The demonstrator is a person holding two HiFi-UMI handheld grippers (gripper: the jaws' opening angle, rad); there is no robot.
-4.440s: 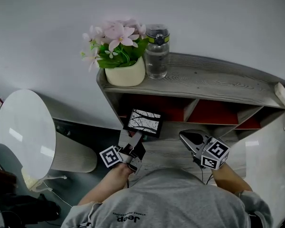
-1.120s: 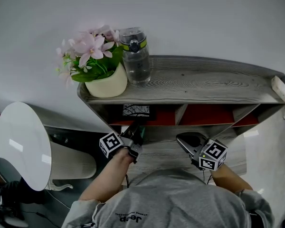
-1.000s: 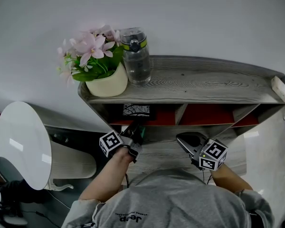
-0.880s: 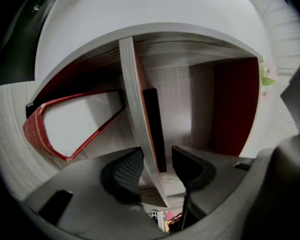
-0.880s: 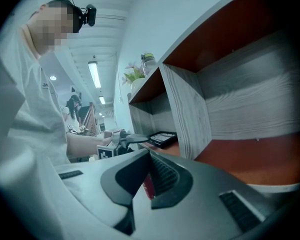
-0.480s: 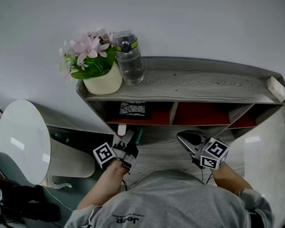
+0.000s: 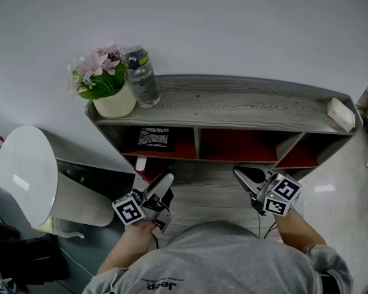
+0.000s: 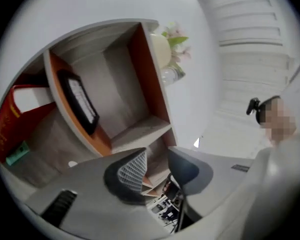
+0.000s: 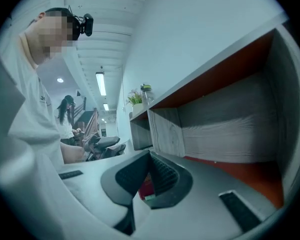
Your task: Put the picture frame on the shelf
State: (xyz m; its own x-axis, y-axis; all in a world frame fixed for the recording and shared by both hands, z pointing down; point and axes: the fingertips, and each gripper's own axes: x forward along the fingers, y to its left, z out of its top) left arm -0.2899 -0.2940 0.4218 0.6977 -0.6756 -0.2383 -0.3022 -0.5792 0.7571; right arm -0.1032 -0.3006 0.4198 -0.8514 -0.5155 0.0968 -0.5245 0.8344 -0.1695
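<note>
The black picture frame (image 7: pixel 153 138) with its branch print stands in the left compartment of the grey wooden shelf (image 7: pixel 245 106), leaning against the back. In the left gripper view the picture frame (image 8: pixel 80 101) rests alone on the orange-edged board. My left gripper (image 7: pixel 165 181) hangs below and in front of that compartment, clear of the frame. Its jaws are closing, with a gap still between them and nothing in it (image 8: pixel 157 156). My right gripper (image 7: pixel 240 172) hovers before the middle compartment, its tips together and empty (image 9: pixel 149 156).
A cream pot of pink flowers (image 7: pixel 113 103) and a clear water bottle (image 7: pixel 141 78) stand on the shelf top at the left, a small pale block (image 7: pixel 340 114) at its right end. A white round table (image 7: pixel 24 170) stands left of the shelf. A red item (image 8: pixel 10 119) lies on the lower board.
The left gripper has let go of the frame and drawn back and down from the left compartment. The frame stays inside. The right gripper has barely moved.
</note>
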